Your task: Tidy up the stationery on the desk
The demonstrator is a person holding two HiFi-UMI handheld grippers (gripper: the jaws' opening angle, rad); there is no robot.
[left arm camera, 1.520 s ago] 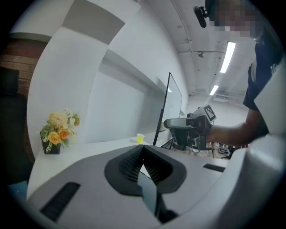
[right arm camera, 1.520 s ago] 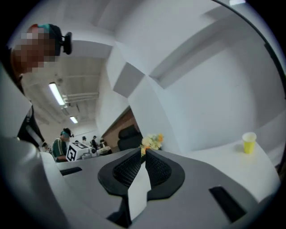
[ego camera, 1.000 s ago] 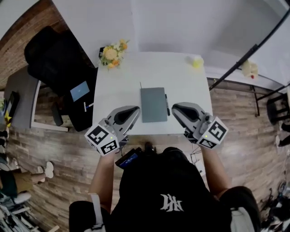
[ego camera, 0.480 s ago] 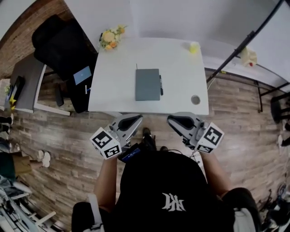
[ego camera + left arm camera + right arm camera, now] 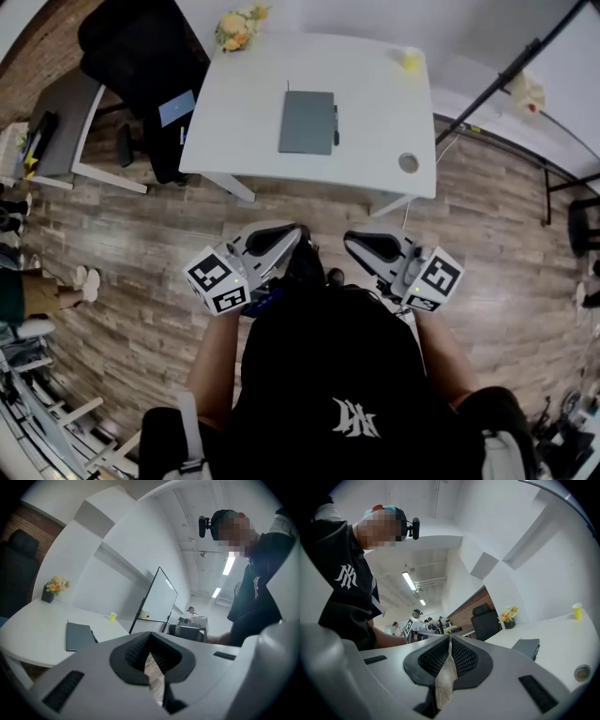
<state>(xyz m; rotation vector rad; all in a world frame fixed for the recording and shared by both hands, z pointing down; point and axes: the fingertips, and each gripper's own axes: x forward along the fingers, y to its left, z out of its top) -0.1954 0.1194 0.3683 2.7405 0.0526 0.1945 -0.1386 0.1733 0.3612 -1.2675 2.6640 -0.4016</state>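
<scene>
A grey notebook (image 5: 307, 122) lies closed in the middle of the white desk (image 5: 375, 103), with a black pen (image 5: 336, 125) along its right edge. The left gripper view shows the notebook (image 5: 77, 636) and pen (image 5: 93, 637) far off, and the right gripper view shows the notebook (image 5: 526, 647) too. My left gripper (image 5: 281, 232) and right gripper (image 5: 361, 242) hang over the wooden floor, close to the person's body and well short of the desk. Both are shut with nothing between the pads (image 5: 136, 651) (image 5: 461, 658).
On the desk stand a flower pot (image 5: 239, 26) at the far left corner, a yellow cup (image 5: 410, 59) at the far right, and a round grey disc (image 5: 408, 163) near the front right. A black chair (image 5: 141, 47) and a side table (image 5: 56, 122) are left; a black stand (image 5: 506, 80) is right.
The person has stepped back from the desk. Both grippers, earlier at the desk's front edge, are now over the floor near the body. The notebook and pen have not moved.
</scene>
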